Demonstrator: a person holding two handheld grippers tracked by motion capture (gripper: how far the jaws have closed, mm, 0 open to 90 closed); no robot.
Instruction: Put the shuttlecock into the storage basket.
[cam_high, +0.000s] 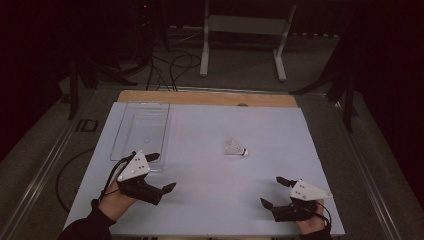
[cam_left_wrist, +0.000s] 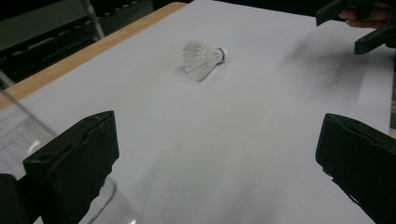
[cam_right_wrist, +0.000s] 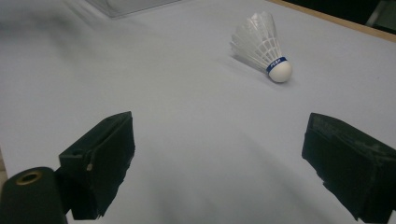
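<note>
a shuttlecock (cam_high: 235, 148) lies on the table (cam_high: 210, 200) between both spread-jawed grippers, touching neither.

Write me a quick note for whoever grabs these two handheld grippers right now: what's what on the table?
Left gripper: open, holding nothing, beside the near end of the clear tray.
Right gripper: open, holding nothing, near the table's front right.
Shuttlecock: lying on its side mid-table, apart from both grippers.
Done: nothing picked up yet.
Left: probably grasp the shuttlecock; the tray looks like its likely destination.

white shuttlecock (cam_right_wrist: 262, 46), blue band, black jaws
</note>
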